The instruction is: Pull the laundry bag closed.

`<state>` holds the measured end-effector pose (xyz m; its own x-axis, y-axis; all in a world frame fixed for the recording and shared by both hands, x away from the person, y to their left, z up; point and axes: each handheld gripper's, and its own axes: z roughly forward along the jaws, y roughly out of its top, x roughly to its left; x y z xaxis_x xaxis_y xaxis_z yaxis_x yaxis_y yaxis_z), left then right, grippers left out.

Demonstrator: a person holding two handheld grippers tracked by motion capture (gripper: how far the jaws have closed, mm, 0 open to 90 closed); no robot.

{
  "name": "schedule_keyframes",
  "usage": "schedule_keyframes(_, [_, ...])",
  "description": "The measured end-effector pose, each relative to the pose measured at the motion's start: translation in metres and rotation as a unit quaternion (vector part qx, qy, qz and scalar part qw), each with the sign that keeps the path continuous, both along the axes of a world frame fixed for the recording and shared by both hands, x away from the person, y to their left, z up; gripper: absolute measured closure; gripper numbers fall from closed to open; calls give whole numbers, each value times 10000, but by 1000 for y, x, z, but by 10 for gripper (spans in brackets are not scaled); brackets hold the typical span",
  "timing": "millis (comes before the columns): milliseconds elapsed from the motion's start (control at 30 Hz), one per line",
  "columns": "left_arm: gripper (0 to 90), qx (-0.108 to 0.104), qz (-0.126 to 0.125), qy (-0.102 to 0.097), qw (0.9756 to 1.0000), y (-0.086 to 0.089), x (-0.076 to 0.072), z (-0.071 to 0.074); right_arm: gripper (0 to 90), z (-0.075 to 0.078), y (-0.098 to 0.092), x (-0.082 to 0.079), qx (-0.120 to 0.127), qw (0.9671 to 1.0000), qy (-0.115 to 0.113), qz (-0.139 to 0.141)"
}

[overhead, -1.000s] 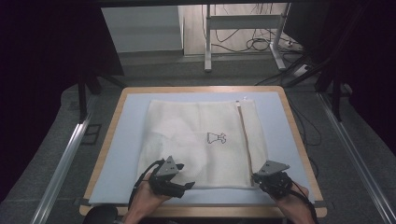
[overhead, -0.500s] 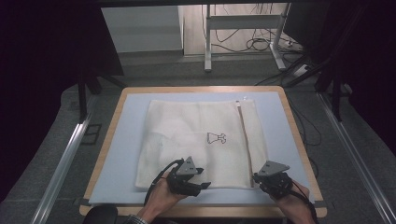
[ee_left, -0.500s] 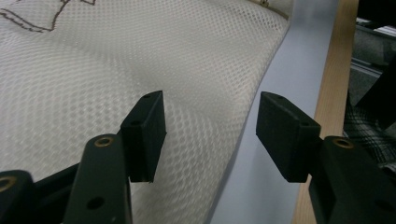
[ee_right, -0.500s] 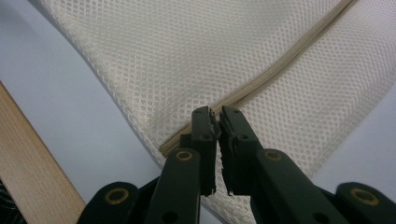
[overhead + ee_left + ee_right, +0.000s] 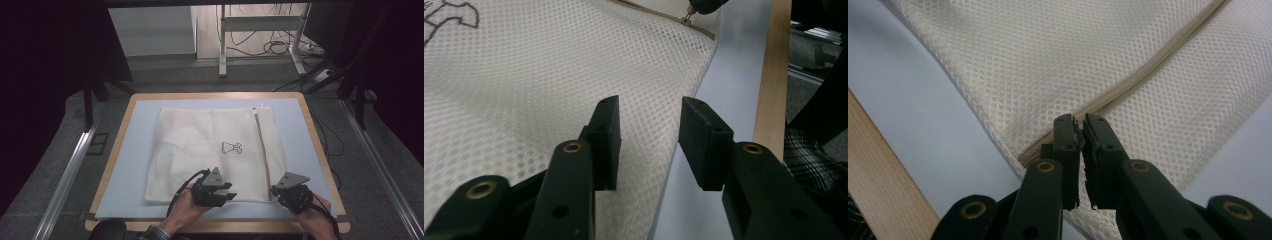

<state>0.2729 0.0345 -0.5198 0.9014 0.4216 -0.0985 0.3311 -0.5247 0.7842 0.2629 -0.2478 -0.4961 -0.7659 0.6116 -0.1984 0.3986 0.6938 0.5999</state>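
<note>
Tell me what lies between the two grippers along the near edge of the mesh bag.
In the high view, the left gripper and right gripper are separated by a bare strip of the mesh bag, with its zip ending beside the right one.

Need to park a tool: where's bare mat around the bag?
Widest bare strip of mat: left of the mesh bag. A narrower one between zipper and the right rim. Near edge is crowded: left gripper, right gripper.
</note>
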Motion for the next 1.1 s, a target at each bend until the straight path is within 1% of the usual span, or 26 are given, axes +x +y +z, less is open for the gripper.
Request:
schedule_keyframes(33, [622,22,-33,-6,10000,-2,1,0,831,0,0,0,5,10000,-2,-1])
schedule_keyframes(100, [639,-26,-28,1,10000,-6,1,0,831,0,0,0,11,10000,1,-2])
schedule_keyframes(167, [653,-5,-93,-6,10000,-9,2,0,831,0,0,0,10,10000,-2,4])
schedule_keyframes(233, [658,-30,-129,-1,9999,-13,2,0,831,0,0,0,4,10000,-10,4])
schedule_keyframes(367, [662,34,-227,-44,9997,-19,2,1,828,0,0,0,3,10000,-29,22])
schedule_keyframes(400, [662,-9,-229,-31,9997,-20,2,1,823,0,0,0,22,10000,-21,23])
schedule_keyframes(533, [671,-17,-301,-51,9995,-25,3,3,823,0,0,0,61,10000,-25,33])
schedule_keyframes(567, [677,-50,-304,-44,9995,-27,3,3,823,0,0,0,61,10000,-22,31])
schedule_keyframes(767, [749,-59,-369,-80,9993,-33,7,5,830,0,0,0,47,10000,-16,13])
schedule_keyframes(900, [801,-44,-458,-19,9989,-40,9,4,832,0,0,0,54,10000,-3,-4])
schedule_keyframes(1033, [856,3,-563,-39,9984,-49,10,4,835,0,0,0,53,10000,6,-11])
schedule_keyframes(1100, [876,73,-621,-75,9980,-53,10,4,835,0,0,0,57,10000,19,-13])
